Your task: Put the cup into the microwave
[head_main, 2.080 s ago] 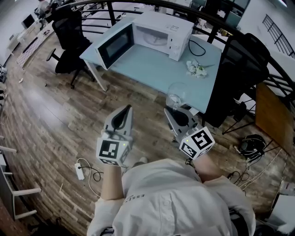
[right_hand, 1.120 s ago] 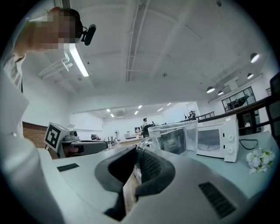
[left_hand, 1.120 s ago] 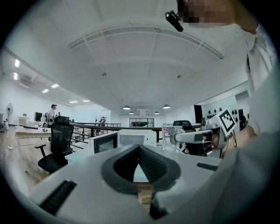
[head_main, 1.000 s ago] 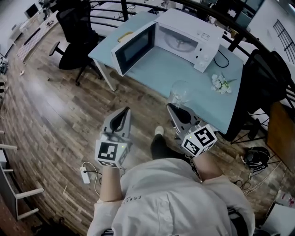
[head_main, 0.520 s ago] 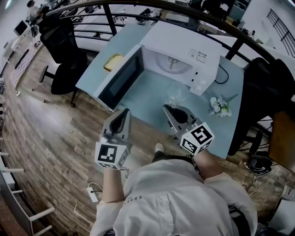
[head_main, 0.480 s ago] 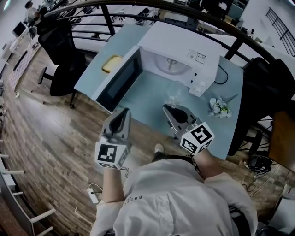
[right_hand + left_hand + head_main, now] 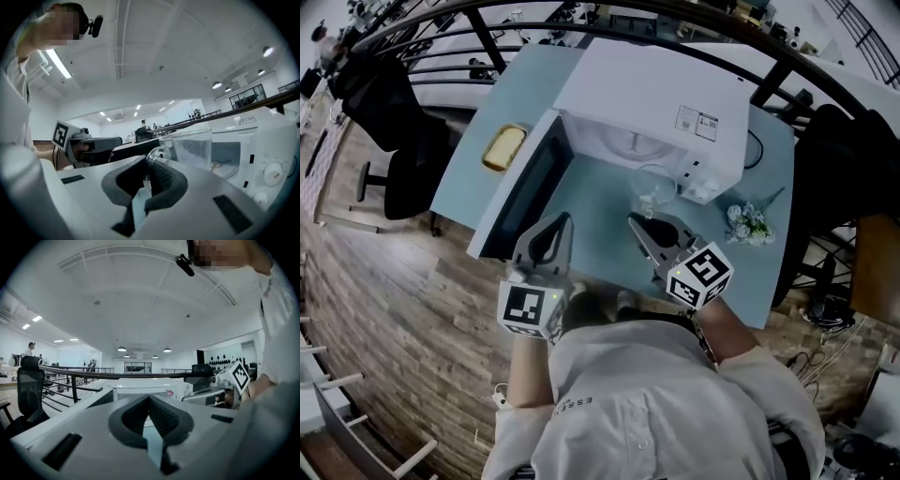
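My right gripper (image 7: 639, 225) is clamped on the handle of the clear cup (image 7: 652, 190), holding it over the middle of the tabletop (image 7: 600, 202), just in front of the open microwave (image 7: 656, 98). My left gripper (image 7: 560, 223) is closed and empty, near the tabletop's near edge, beside the swung-out door (image 7: 520, 202).

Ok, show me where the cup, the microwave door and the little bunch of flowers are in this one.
cup (image 7: 652, 187), head view, on its clear glass wall.
microwave door (image 7: 528, 192), head view, on the dark window of the open door.
flowers (image 7: 748, 225), head view, on the white blossoms.
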The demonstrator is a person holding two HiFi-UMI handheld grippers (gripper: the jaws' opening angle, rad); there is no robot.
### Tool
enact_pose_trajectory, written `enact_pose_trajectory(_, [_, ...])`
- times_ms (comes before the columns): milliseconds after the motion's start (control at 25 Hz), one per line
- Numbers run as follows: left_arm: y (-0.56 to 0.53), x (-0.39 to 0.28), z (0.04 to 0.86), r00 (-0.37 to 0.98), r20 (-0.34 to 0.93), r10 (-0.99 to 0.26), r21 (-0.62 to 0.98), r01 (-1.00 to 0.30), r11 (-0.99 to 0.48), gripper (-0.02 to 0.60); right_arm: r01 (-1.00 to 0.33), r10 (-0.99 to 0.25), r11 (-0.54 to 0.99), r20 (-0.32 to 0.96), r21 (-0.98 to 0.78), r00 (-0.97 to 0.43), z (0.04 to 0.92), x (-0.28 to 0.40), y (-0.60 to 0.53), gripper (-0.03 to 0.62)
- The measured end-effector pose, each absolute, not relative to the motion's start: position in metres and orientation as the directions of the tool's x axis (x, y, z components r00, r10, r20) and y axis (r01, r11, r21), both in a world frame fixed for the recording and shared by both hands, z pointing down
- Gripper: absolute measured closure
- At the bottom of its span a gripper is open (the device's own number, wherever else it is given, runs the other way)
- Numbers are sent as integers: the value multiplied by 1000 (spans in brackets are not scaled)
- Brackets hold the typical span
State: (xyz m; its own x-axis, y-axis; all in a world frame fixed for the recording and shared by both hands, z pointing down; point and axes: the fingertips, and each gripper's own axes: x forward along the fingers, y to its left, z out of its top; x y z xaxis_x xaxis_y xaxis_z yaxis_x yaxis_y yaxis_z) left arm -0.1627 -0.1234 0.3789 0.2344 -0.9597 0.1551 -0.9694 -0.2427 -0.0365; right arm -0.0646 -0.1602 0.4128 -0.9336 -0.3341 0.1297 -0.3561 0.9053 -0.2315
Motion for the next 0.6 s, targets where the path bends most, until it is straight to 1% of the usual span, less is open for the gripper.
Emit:
enact_pose_trajectory(160, [-155,-168,393,329,181,-927,-17,-941,-338,580,-418,-391,870,150,-260,-908,432,-76,-184,576])
enact_pose_trajectory(240, [-170,-172,400,369,179,-912,-6,-927,-376,580,-426,-398,862,155,-274,-904,441,-84,-195,576])
enact_pose_trajectory(400, [-195,-178,408,419,167,-892,43,-907,-418,580,-428,-392,859,176,-281,-903,463,-99,-213,576])
enact_pose_trajectory(520, [-209,-174,414,454,170,-875,74,-891,-448,580,-452,-411,851,197,-269,-890,481,-107,-232,576])
enact_pose_trajectory(600, [-218,-169,420,476,174,-862,66,-879,-472,580,-474,-430,840,210,-264,-878,492,-109,-250,576])
